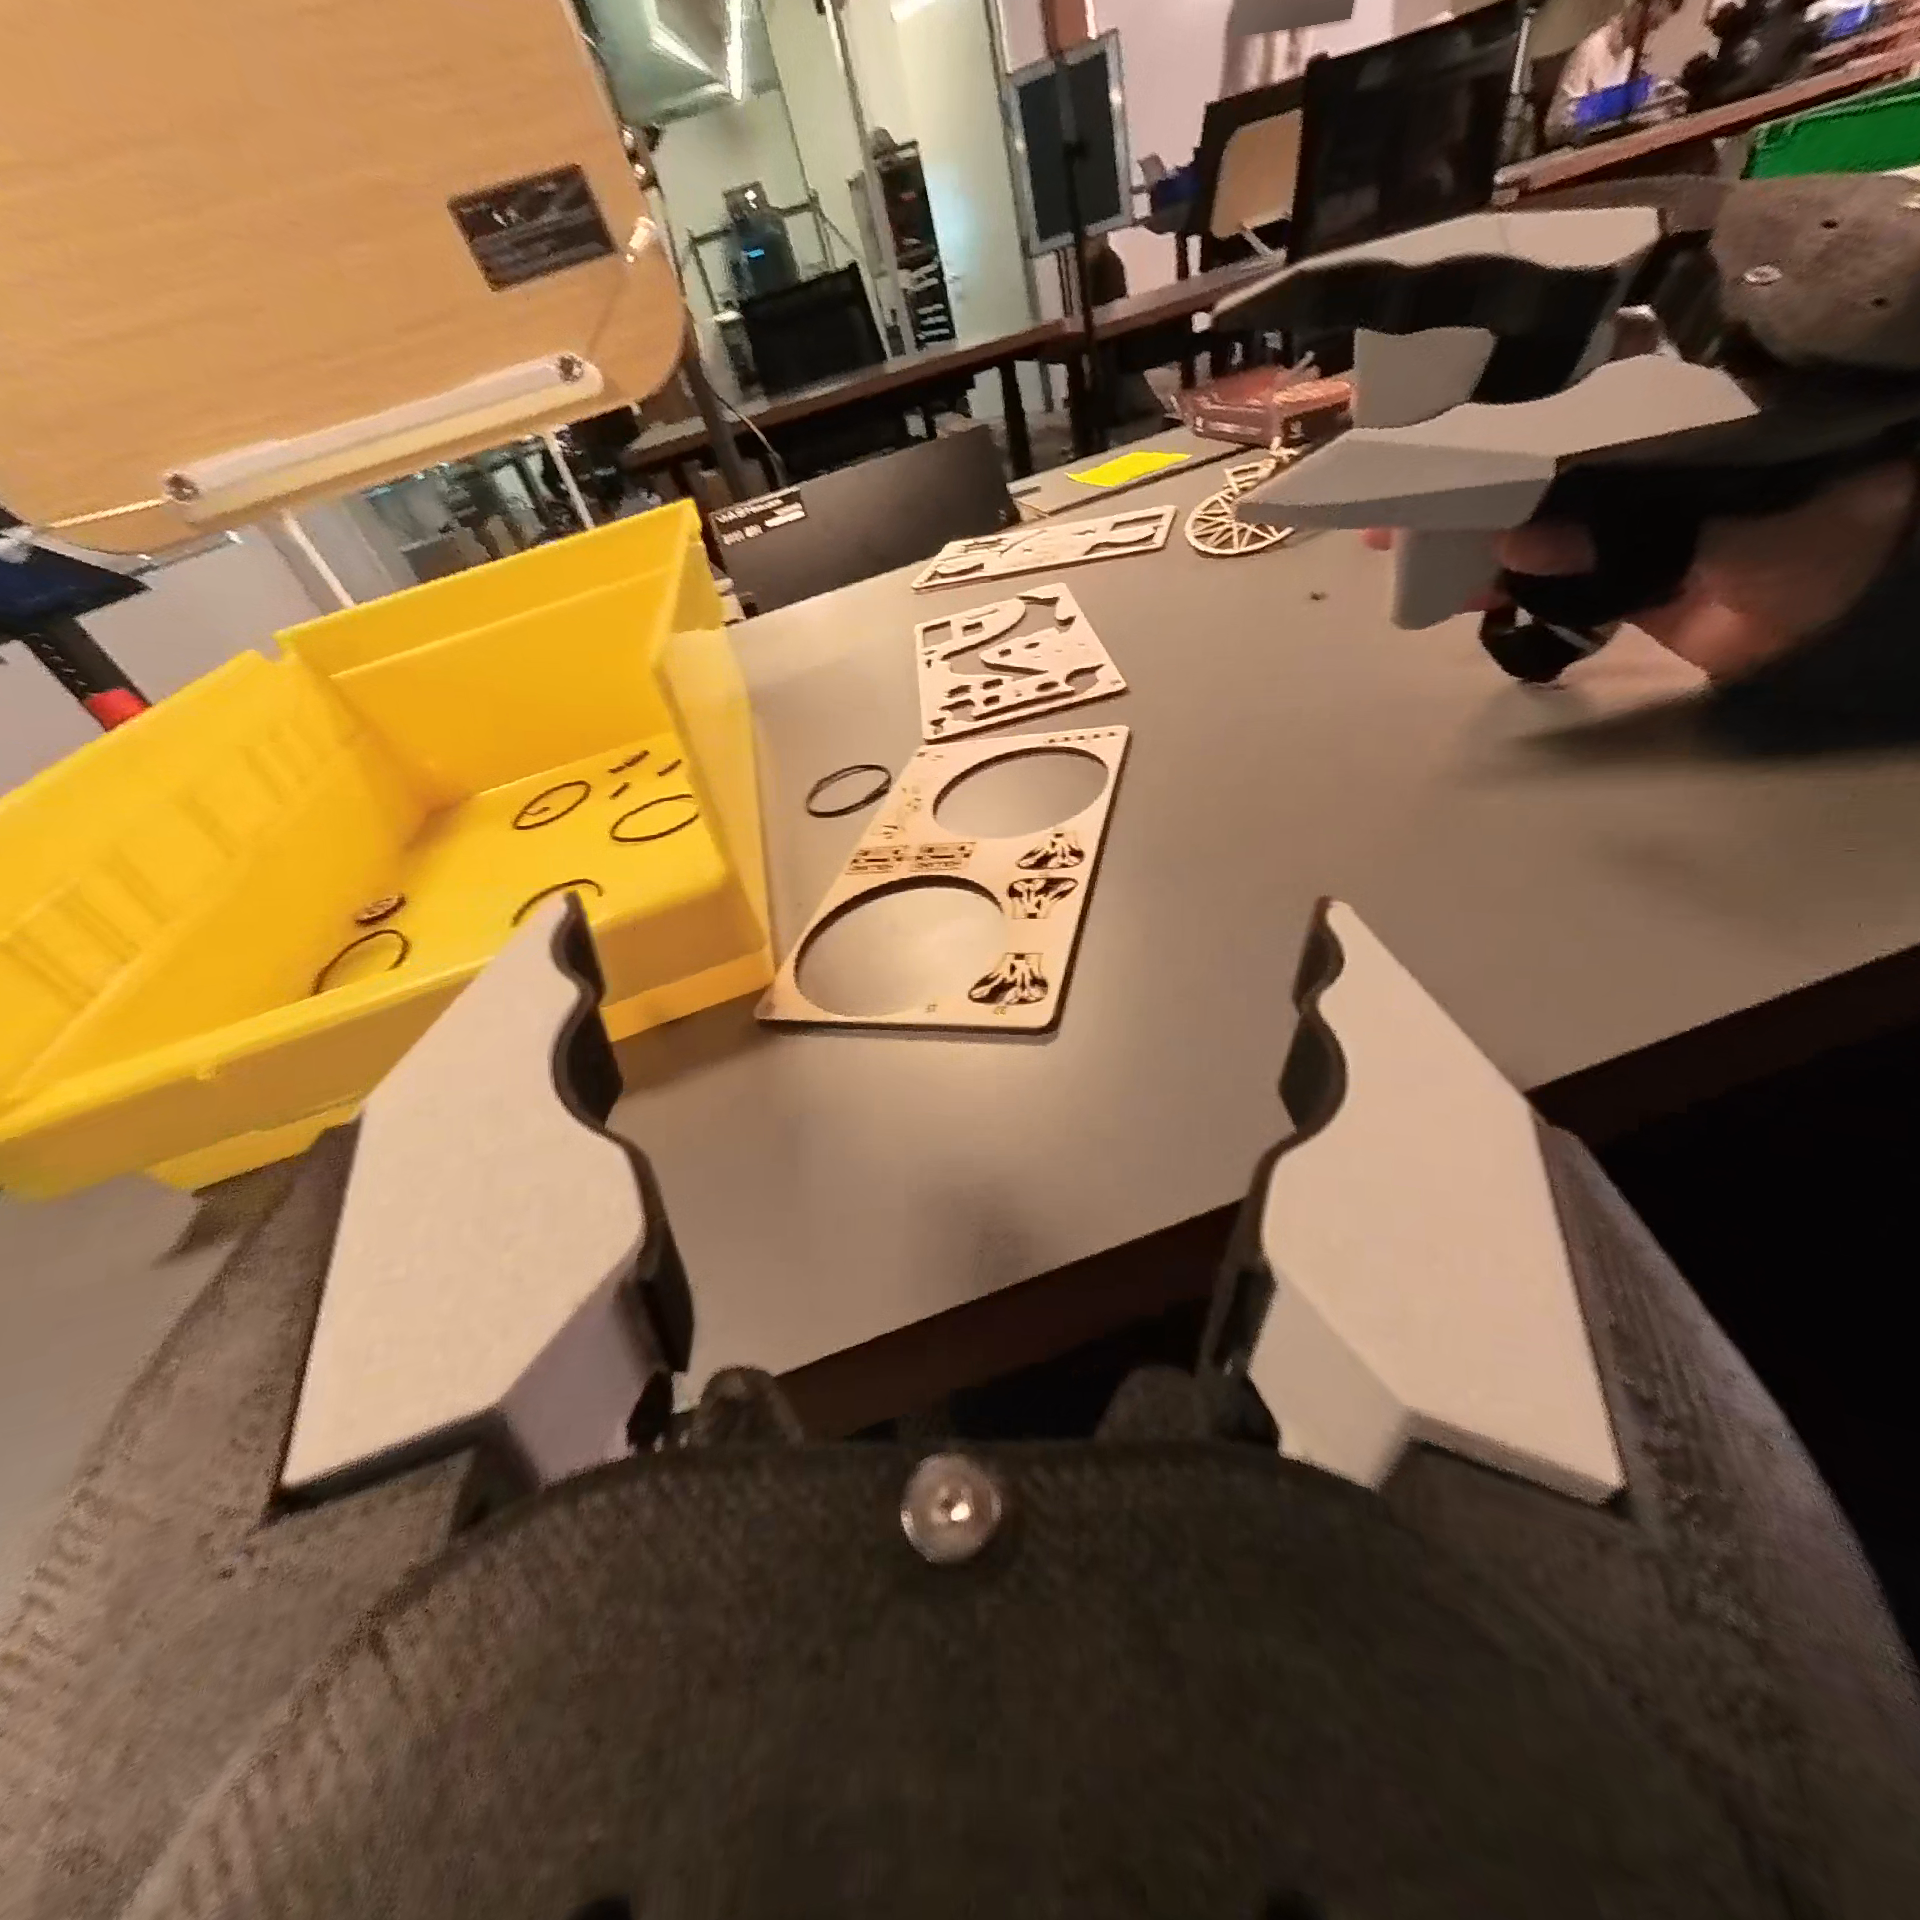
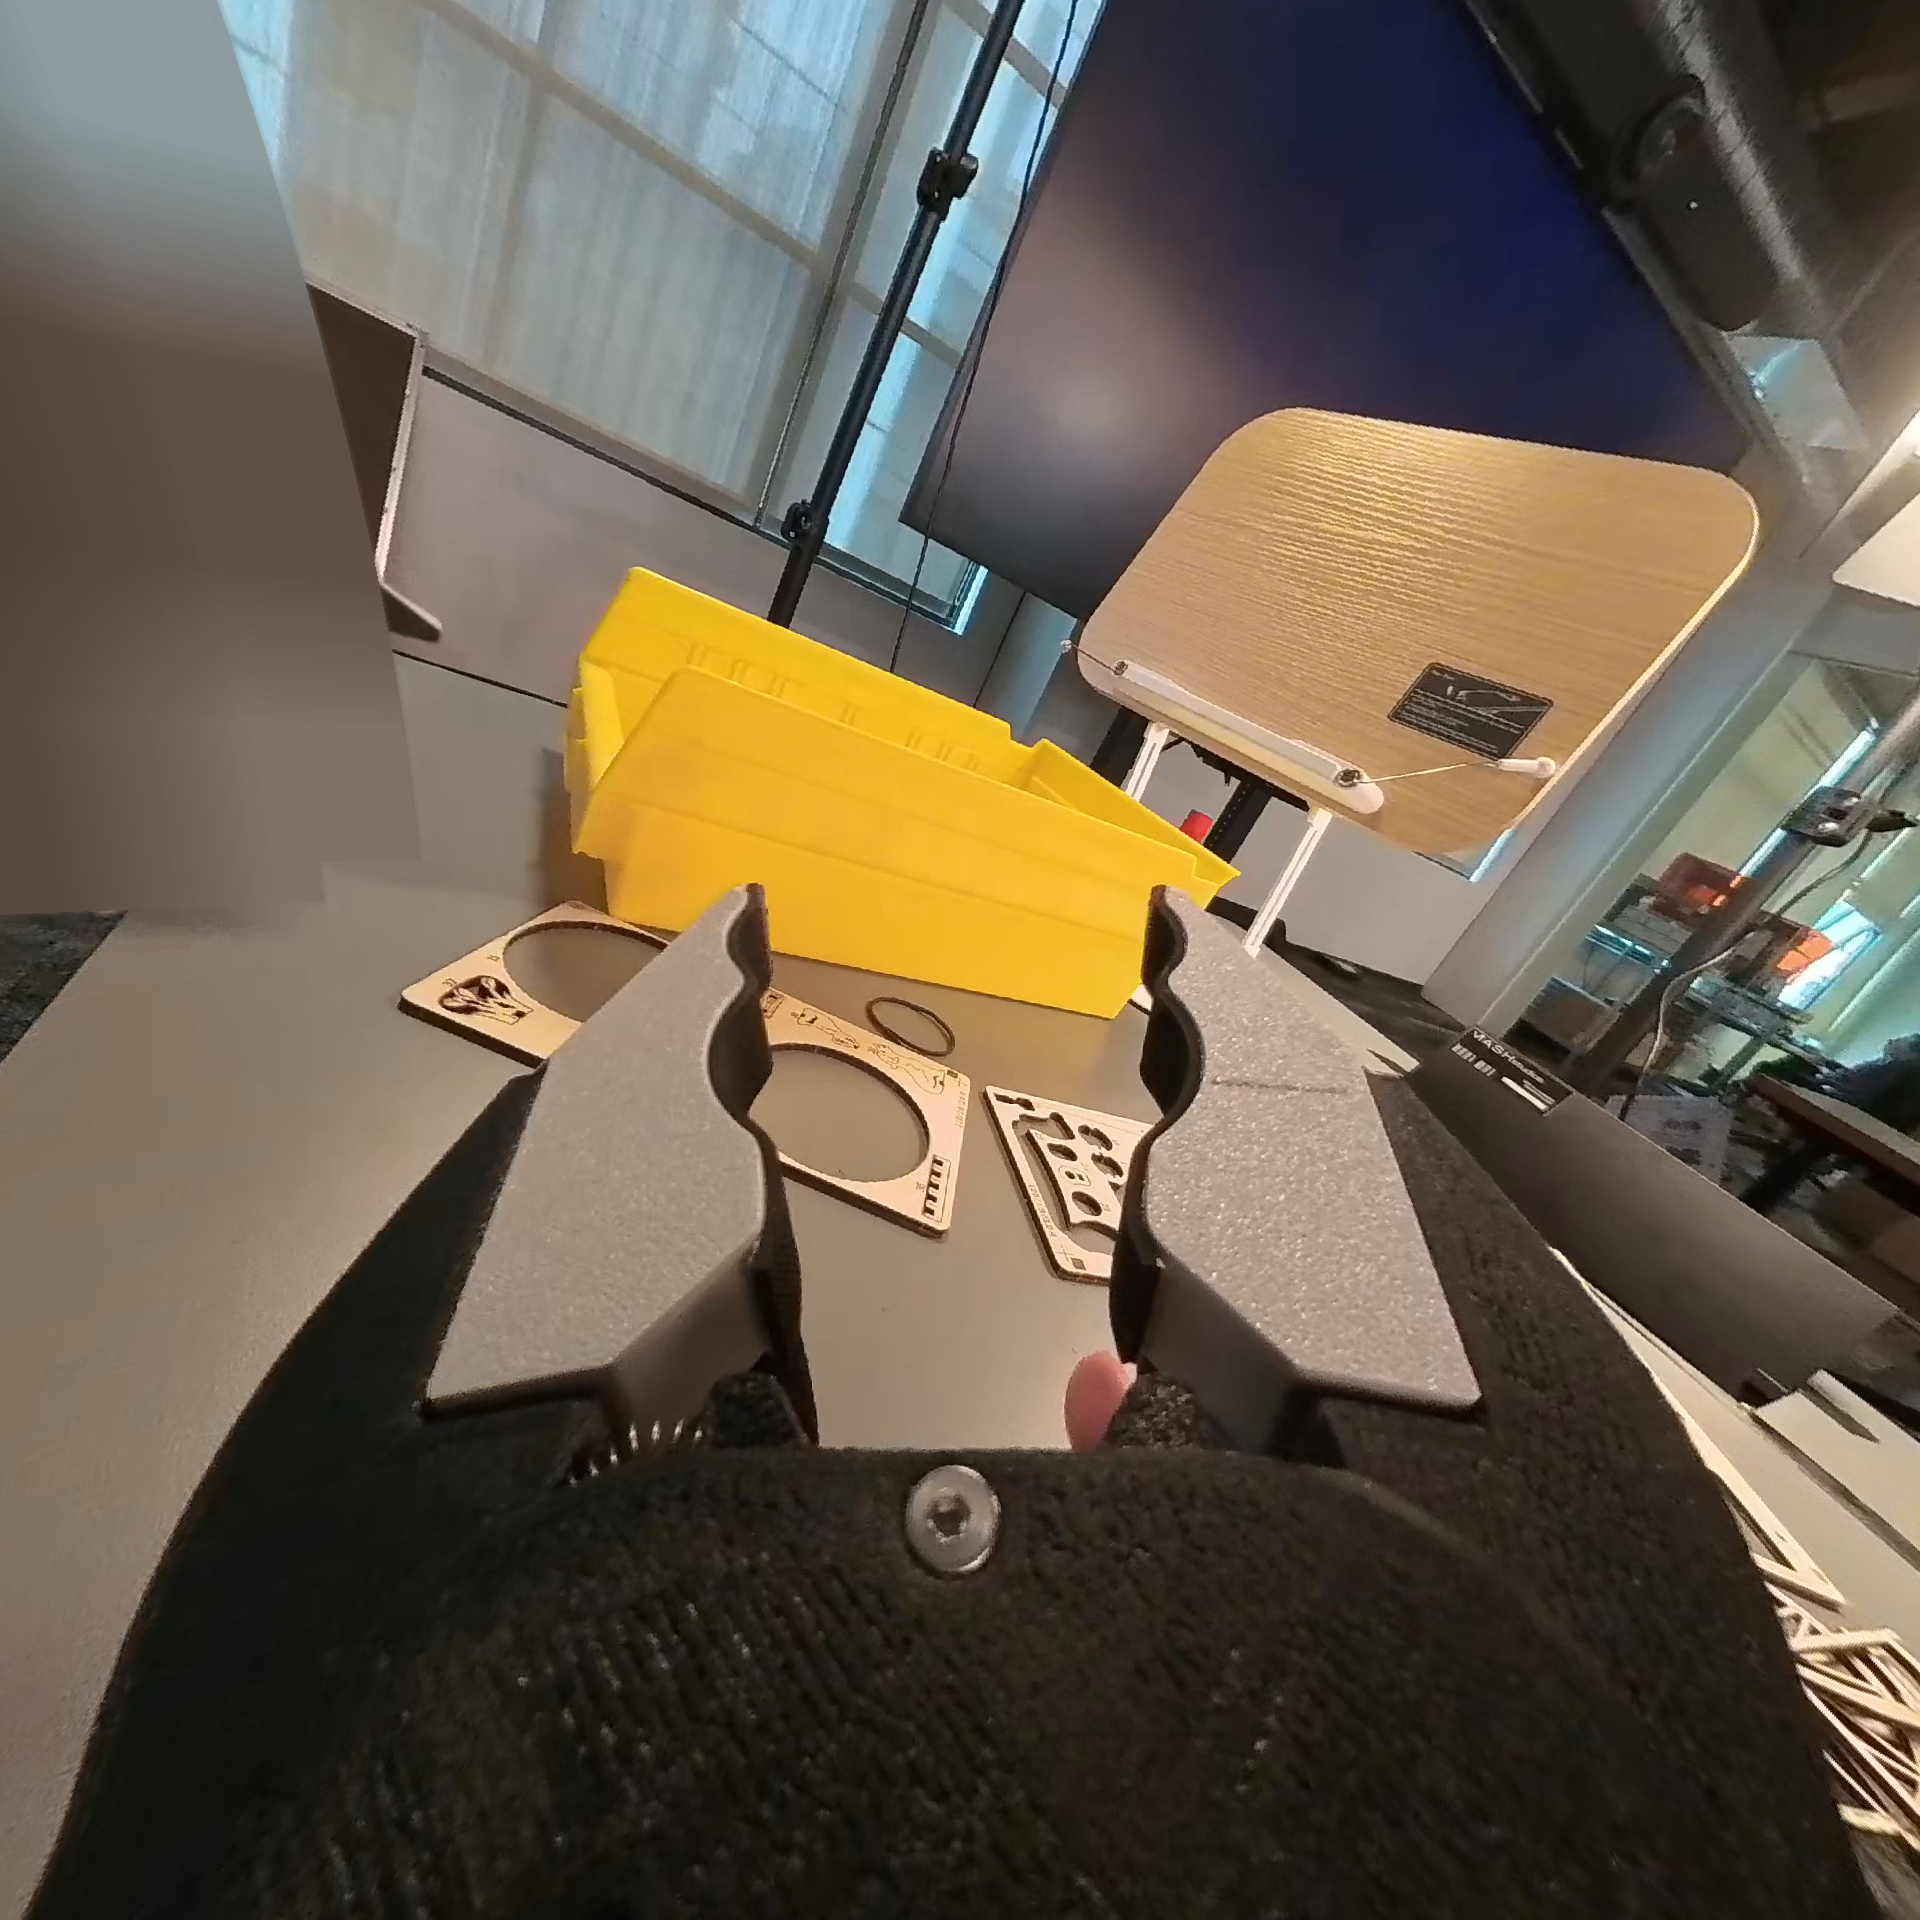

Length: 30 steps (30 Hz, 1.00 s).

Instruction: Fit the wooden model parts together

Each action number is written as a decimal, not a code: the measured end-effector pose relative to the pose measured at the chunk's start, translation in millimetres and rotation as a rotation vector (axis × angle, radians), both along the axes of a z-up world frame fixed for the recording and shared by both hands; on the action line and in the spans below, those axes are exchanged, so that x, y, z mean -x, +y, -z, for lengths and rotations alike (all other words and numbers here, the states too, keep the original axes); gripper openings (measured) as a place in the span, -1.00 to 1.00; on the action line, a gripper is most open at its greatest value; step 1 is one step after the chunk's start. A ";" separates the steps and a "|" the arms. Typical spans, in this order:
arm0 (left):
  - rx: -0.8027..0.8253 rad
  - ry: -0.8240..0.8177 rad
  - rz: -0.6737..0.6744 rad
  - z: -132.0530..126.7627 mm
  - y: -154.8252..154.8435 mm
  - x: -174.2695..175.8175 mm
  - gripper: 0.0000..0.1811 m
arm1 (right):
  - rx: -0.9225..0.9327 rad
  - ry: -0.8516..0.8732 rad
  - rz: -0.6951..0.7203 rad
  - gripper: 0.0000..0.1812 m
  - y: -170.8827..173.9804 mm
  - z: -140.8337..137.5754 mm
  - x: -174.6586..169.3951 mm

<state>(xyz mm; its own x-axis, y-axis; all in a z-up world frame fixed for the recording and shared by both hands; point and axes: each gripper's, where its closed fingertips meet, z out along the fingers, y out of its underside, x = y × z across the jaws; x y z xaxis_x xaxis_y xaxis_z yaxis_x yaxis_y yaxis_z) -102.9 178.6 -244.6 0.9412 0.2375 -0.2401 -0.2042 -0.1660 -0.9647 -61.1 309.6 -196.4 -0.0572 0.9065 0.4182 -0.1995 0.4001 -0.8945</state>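
You are holding both grippers empty, fingers spread apart — left gripper (image 1: pixel 951 935) hovering at the table's near edge, right gripper (image 2: pixel 961 914) low over the wooden sheets (image 1: pixel 940 894). Approach the wheel piece (image 1: pixel 1236 520) beyond them slowly — it looks fragile, so pinch its rim gently.

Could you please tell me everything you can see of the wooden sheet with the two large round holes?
The wooden sheet with two large round holes is a thin, pale plywood rectangle lying flat on the dark grey table, right beside the yellow bin. Both round cut-outs are empty. Small dark-engraved parts remain along one long edge, with small markings between the holes. A black rubber ring lies off one corner. Neither gripper touches it.
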 end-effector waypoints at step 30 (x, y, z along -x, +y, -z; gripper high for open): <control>-0.045 0.006 -0.008 -18.5 -0.1 -3.9 0.20 | -0.070 -0.026 0.084 -0.55 11.6 3.4 -2.0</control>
